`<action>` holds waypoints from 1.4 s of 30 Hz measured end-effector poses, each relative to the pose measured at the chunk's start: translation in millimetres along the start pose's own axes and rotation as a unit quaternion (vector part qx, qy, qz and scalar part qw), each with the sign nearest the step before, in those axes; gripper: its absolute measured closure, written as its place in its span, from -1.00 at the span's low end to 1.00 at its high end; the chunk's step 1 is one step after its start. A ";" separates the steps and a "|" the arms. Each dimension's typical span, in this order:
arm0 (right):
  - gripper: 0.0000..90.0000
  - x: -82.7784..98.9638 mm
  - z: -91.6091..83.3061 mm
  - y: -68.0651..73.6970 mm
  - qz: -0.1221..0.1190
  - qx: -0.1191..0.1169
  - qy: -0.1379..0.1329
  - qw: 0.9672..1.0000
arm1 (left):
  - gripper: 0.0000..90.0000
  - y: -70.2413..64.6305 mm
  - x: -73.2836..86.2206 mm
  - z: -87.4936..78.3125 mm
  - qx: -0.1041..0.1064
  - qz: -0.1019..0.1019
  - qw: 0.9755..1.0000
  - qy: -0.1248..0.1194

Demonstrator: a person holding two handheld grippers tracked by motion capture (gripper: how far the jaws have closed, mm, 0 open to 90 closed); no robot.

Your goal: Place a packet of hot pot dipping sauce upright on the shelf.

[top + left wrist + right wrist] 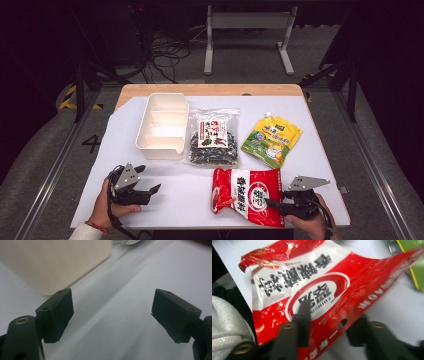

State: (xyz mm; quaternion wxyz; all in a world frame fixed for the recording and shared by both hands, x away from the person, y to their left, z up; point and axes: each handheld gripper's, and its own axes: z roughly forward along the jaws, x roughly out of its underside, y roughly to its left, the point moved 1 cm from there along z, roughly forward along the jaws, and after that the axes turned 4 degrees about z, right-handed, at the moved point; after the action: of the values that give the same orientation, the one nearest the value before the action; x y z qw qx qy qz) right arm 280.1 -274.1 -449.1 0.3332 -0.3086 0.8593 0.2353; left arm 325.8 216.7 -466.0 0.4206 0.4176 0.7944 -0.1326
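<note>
High view: four items lie on the white table (165,195), namely a cream compartment tray (162,126), a clear seaweed packet (213,137), a yellow-green pouch (271,141) and, nearest the person, a red-and-white snack bag (247,196). The right gripper (274,204) meets the bag's near right edge, while the left gripper (150,189) rests apart on bare table below the tray, holding nothing. Left gripper view: the two black jaws stand wide with only white surface between them, and the tray's wall (55,265) rises just beyond. Right gripper view: one jaw lies over the bag's printed face (312,290) and the other sits beneath its sealed margin, narrowed onto the film, though firm pad pressure cannot be confirmed. To execute the pick well, the grip should probably seat deeper than the thin seal, and the lift should stay slow and level, since glossy film tends to slip and the contents may shift.
</note>
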 end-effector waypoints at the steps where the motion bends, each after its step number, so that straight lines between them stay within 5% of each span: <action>1: 0.58 -2.8 -0.6 1.5 -0.009 0.003 -0.001 1.000 | -0.58 0.0 0.0 0.0 0.000 0.000 1.000 0.000; 7: 0.97 -21.3 -1.7 8.6 -0.060 0.003 0.004 0.998 | -0.54 -2.6 -7.6 -0.8 0.022 -0.001 1.000 -0.010; 12: 0.99 -46.4 -2.1 19.9 -0.137 0.015 0.013 0.990 | -0.54 -7.3 -23.7 2.3 0.045 0.008 0.999 -0.026; 18: 1.00 -76.7 3.3 39.0 -0.230 0.036 0.013 0.972 | -0.46 -19.2 -45.0 14.7 0.089 0.034 0.995 -0.031; 20: 1.00 -86.3 7.0 47.7 -0.270 0.039 0.004 0.962 | -0.45 -26.0 -50.7 21.1 0.102 0.044 0.994 -0.025; 21: 1.00 -86.3 7.0 47.7 -0.270 0.039 0.004 0.962 | -0.45 -26.0 -50.7 21.1 0.102 0.044 0.994 -0.025; 22: 1.00 -93.1 11.3 54.7 -0.293 0.038 -0.002 0.956 | -0.44 -28.5 -53.6 24.2 0.109 0.053 0.992 -0.023; 36: 1.00 -112.8 24.6 73.6 -0.333 0.050 -0.050 0.940 | -0.25 -56.1 -98.4 76.5 0.195 0.093 0.976 -0.018; 42: 1.00 -113.9 21.5 77.1 -0.336 0.057 -0.069 0.938 | 0.23 -61.3 -108.1 80.7 0.222 0.112 0.968 -0.032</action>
State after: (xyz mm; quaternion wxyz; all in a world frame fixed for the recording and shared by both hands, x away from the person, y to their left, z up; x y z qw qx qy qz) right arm 303.3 -164.5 -366.4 0.4686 -0.5428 0.6922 0.0812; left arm 355.5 74.0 -439.7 0.3551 0.5825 0.6790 -0.2710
